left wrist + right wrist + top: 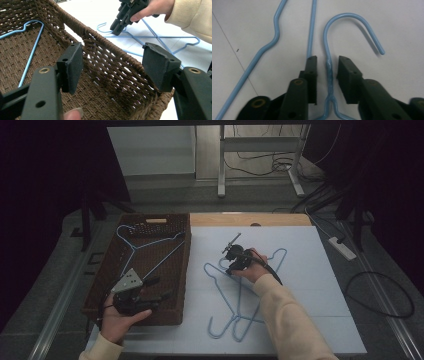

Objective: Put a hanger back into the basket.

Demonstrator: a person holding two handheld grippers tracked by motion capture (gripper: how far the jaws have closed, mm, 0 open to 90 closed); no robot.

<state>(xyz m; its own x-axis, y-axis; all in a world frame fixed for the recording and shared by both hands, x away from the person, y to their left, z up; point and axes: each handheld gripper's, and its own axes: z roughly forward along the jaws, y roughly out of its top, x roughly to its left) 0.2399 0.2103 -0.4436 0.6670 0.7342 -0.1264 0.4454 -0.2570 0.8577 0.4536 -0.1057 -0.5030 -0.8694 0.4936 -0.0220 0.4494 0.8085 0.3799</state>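
Two light blue wire hangers (240, 300) are seen lying crossed on the white worktop (310, 285), just to the right of a brown woven basket (177, 270). A third blue hanger (145, 245) is laid inside the basket, towards its far end.

The right gripper (235, 262) is held low over the crossed hangers, at the end of a cream sleeve (290, 320). In the right gripper view, the twisted neck of one hanger (329, 75), just below its hook (352, 22), is framed between the two black fingers (348, 75). The fingers are set a little apart on either side of the neck; a narrow gap is visible on each side, so the wire is not yet clamped. A straight bar and a bent shoulder of the other hanger (312, 27) are seen just beside the left finger.

The left gripper (150, 292) is held over the near end of the basket, with a grey three-cornered plate (127, 282) on top. In the left gripper view its fingers (73, 65) are spread wide, with nothing between them, and the basket's near right wall (112, 65) is seen beyond them. The right gripper (122, 21) and hangers (150, 37) appear farther off on the worktop.
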